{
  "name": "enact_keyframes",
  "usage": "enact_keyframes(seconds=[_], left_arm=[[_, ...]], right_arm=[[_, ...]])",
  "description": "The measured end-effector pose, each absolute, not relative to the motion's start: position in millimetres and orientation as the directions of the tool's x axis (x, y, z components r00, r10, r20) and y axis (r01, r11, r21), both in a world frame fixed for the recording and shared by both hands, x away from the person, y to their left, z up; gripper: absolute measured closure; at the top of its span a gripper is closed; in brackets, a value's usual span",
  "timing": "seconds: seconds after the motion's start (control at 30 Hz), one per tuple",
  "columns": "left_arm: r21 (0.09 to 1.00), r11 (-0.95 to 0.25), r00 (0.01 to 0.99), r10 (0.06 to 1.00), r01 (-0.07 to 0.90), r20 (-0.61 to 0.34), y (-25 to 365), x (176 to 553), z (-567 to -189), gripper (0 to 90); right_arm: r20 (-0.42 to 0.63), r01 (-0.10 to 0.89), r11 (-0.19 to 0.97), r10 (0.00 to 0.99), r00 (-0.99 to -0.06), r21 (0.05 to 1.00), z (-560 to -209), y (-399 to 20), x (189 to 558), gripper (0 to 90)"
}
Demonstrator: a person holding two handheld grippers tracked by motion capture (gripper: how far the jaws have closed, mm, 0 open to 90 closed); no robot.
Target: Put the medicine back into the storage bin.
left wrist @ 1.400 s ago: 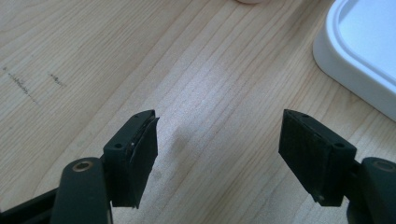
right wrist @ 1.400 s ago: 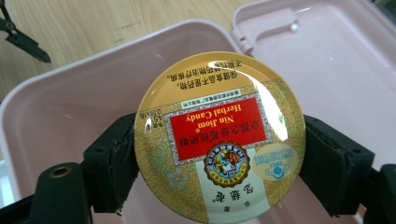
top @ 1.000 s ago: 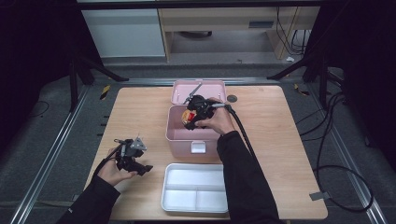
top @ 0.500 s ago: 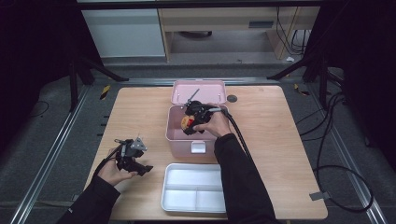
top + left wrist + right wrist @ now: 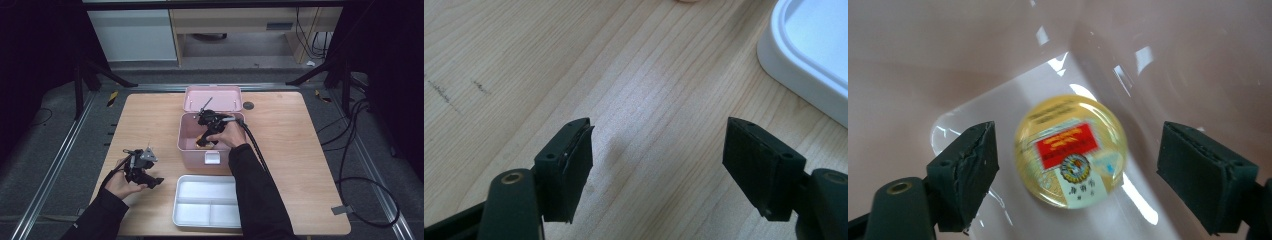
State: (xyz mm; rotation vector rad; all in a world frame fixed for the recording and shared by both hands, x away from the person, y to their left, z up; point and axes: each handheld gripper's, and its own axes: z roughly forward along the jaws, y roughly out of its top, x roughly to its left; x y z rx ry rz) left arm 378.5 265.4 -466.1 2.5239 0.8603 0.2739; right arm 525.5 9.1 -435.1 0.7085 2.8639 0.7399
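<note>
From above, your right gripper [image 5: 204, 131] is dipped into the open pink plastic box [image 5: 189, 149], its contents hidden. Its own view shows a round yellow tin with a red-and-white label [image 5: 1070, 151] on the box floor between the jaws, which have just been opening and stand wide, untouched. The label's writing is too blurred to read. Your left gripper [image 5: 659, 167] gapes wide over bare wooden table [image 5: 524, 60] beside the white divided plastic tray [image 5: 804, 65]
</note>
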Motion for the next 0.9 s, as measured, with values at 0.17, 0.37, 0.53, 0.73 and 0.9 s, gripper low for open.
enact_keyframes(seconds=[0.17, 0.37, 0.53, 0.73, 0.9], left_arm=[[0.483, -0.700, 0.785, 0.618, 0.527, 0.039, 265.3, 378.4, -466.0, 27.7], [0.483, -0.701, 0.787, 0.616, 0.524, 0.039, 265.2, 378.0, -465.4, 27.7], [0.492, -0.706, 0.793, 0.607, 0.510, 0.048, 263.2, 376.2, -461.3, 27.8], [0.512, -0.712, 0.807, 0.587, 0.481, 0.058, 259.5, 372.7, -452.8, 27.8], [0.524, -0.722, 0.822, 0.565, 0.452, 0.069, 254.4, 368.7, -446.0, 28.1]], right_arm=[[0.011, 0.407, 0.769, 0.462, -0.887, 0.493, -427.8, 7.4, 522.2, 17.4], [-0.012, 0.385, 0.726, 0.475, -0.880, 0.570, -399.4, -2.8, 513.5, 19.9], [-0.051, 0.353, 0.685, 0.494, -0.868, 0.638, -365.2, -23.9, 500.4, 20.1], [-0.084, 0.318, 0.638, 0.517, -0.852, 0.702, -333.7, -59.0, 477.3, 21.8], [-0.128, 0.295, 0.643, 0.526, -0.841, 0.707, -326.5, -88.0, 454.3, 23.4]])
